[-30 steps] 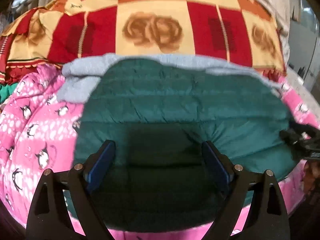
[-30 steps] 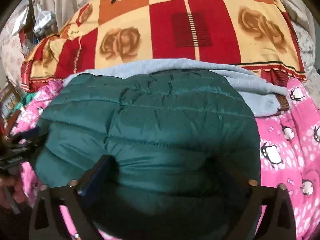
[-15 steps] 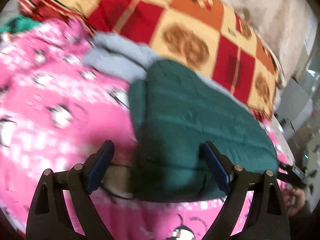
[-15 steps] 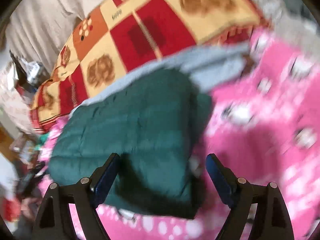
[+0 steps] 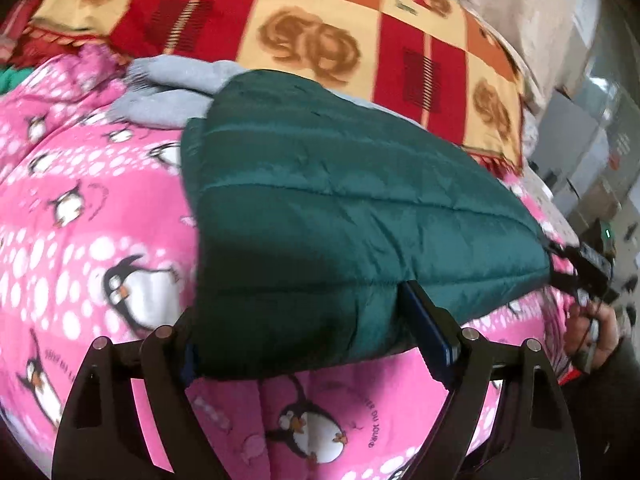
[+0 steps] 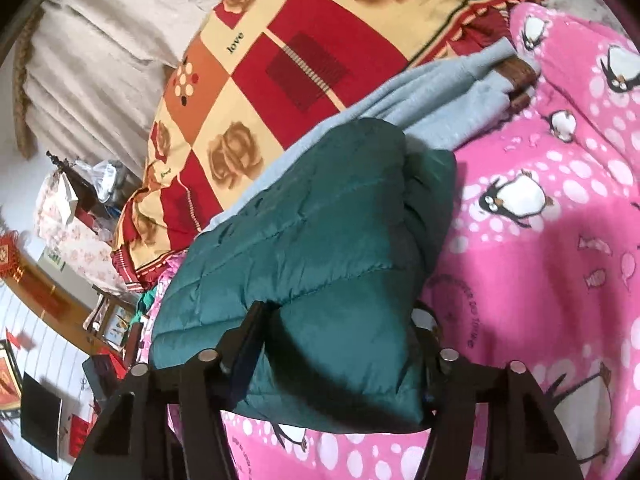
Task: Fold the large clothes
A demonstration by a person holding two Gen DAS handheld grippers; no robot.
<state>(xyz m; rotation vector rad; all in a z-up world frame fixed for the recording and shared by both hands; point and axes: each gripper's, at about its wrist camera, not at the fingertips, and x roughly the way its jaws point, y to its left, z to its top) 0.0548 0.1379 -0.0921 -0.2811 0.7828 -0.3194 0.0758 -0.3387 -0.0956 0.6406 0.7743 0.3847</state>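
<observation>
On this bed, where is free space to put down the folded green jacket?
Free: the pink penguin blanket right of the green jacket, and the blanket left of it in the left wrist view. Crowded: behind the jacket, where grey clothes and the checked quilt lie.

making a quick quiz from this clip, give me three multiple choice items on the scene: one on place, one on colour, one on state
1. Where does the folded dark green quilted jacket lie?
A. on the pink penguin-print blanket
B. on a bare floor
C. on a chair

2. What colour is the soft garment behind the jacket?
A. black
B. light grey
C. yellow

3. How do the right gripper fingers stand?
A. wide apart over bare blanket
B. out of view
C. astride the jacket's near corner

Key: 1 A, pink penguin fabric shows all round the jacket; 2 B, a pale grey edge shows past it; 3 C, green padding fills the gap between the fingers, which have just been closing.
</observation>
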